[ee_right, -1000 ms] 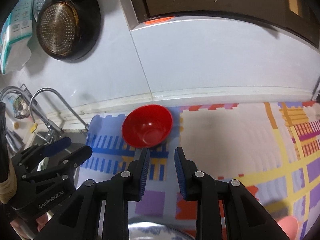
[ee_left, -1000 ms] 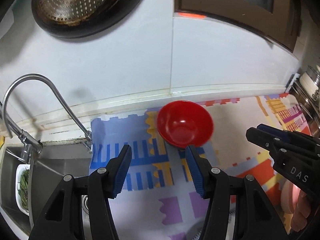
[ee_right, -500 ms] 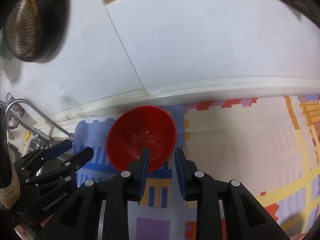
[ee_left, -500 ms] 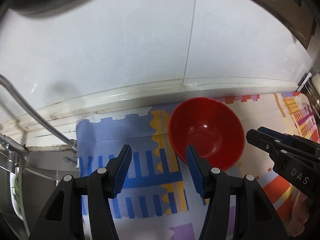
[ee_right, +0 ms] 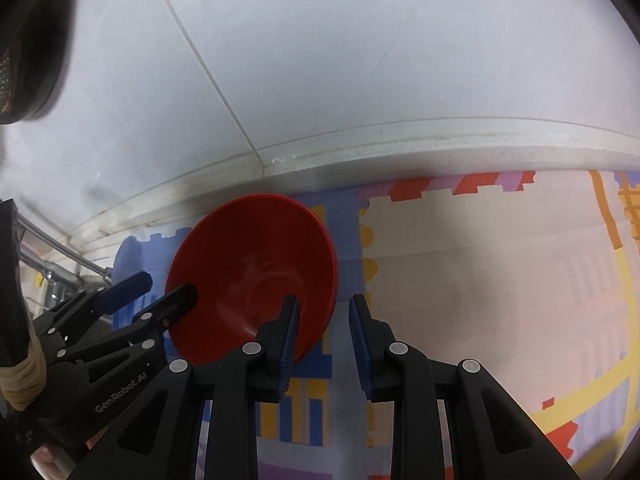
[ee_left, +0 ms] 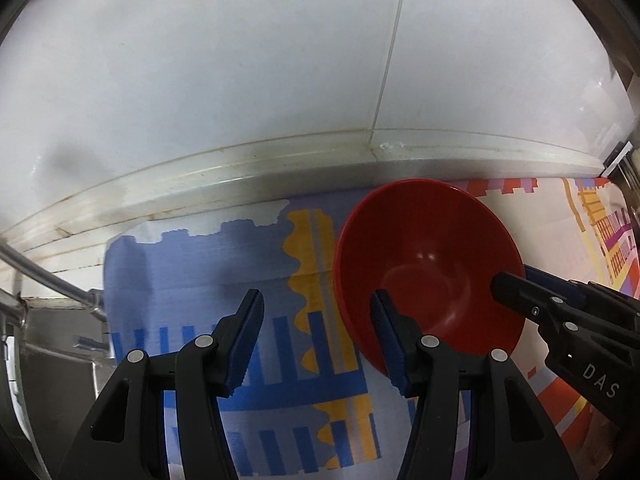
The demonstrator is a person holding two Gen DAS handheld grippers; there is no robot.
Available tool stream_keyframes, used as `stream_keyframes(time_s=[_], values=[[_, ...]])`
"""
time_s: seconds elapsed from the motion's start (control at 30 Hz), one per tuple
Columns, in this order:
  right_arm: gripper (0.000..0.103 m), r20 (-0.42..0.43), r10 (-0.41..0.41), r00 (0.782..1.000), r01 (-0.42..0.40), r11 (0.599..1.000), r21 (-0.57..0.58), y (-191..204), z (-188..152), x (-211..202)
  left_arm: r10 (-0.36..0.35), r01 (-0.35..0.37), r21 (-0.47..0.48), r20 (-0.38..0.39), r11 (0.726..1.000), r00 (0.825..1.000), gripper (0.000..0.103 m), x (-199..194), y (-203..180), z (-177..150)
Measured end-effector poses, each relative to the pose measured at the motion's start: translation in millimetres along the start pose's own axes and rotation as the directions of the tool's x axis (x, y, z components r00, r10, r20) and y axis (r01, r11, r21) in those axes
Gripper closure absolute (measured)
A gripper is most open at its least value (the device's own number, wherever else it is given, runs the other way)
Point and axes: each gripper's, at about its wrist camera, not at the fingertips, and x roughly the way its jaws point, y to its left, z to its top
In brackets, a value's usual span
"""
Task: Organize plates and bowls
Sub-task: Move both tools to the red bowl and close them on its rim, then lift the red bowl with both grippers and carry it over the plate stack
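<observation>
Red bowl sits empty on the patterned mat, near the mat's back edge, close to the wall, w/ the sink off the mat's left end.

Both grippers are down at it. Left gripper is abt half open and has just been closing a little; its right finger is inside the bowl, the other outside over the mat, so the near-left rim runs between them. Pads don't look pressed on yet, holds nothing. Right gripper has a narrow gap; left finger overlaps the bowl's near-right rim, the other stands off over the mat. Can't tell if the rim is really in that gap; no grip visible.

Looks like a two-sided rim pinch, then lift.

To do it well, imo:
- seat each pad deep on the rim before closing, not on the very lip
- close both sides together, else the bowl skids or tips toward the wall
- smooth plastic-looking wall prob. slippery, so squeeze firm, lift slow and level
- keep the grippers from bumping each other; they're close
</observation>
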Motion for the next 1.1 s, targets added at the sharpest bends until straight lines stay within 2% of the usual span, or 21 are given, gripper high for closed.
stream_keyframes(time_s=[0.07,0.2,0.27,0.33,0.47,0.77,1.1], values=[[0.077,0.001,-0.004,1.000,0.004,1.000,0.002,-0.1,1.0,1.8,-0.009,0.009,-0.004,-0.005,1.000,1.000,0.060,2.9,-0.3,0.6],[0.085,0.004,-0.007,1.000,0.007,1.000,0.007,-0.1,2.1,2.8,-0.040,0.040,-0.013,-0.009,0.999,0.999,0.070,6.6,-1.0,1.6],[0.089,0.003,0.002,1.000,-0.002,1.000,0.010,0.6,2.1,3.5,-0.068,0.067,-0.018,-0.016,0.998,0.998,0.082,8.4,-2.0,2.9],[0.090,0.005,0.003,1.000,-0.003,1.000,0.011,1.9,2.5,3.2,-0.091,0.090,-0.025,-0.024,0.996,0.996,0.088,9.8,-2.3,3.6],[0.091,0.007,-0.004,1.000,0.004,1.000,0.013,3.0,2.1,2.4,-0.074,0.073,-0.029,-0.023,0.997,0.997,0.089,9.0,-5.0,4.3],[0.091,0.011,-0.007,1.000,0.006,0.999,0.033,3.5,-3.6,-8.7,-0.086,0.085,-0.043,-0.021,0.995,0.996,0.088,-8.7,-12.1,-4.1],[0.091,0.059,-0.020,0.998,0.018,0.999,0.034,-3.3,-23.1,-57.7,-0.125,0.125,-0.001,0.042,0.992,0.991,0.088,-57.8,-35.2,-19.4]])
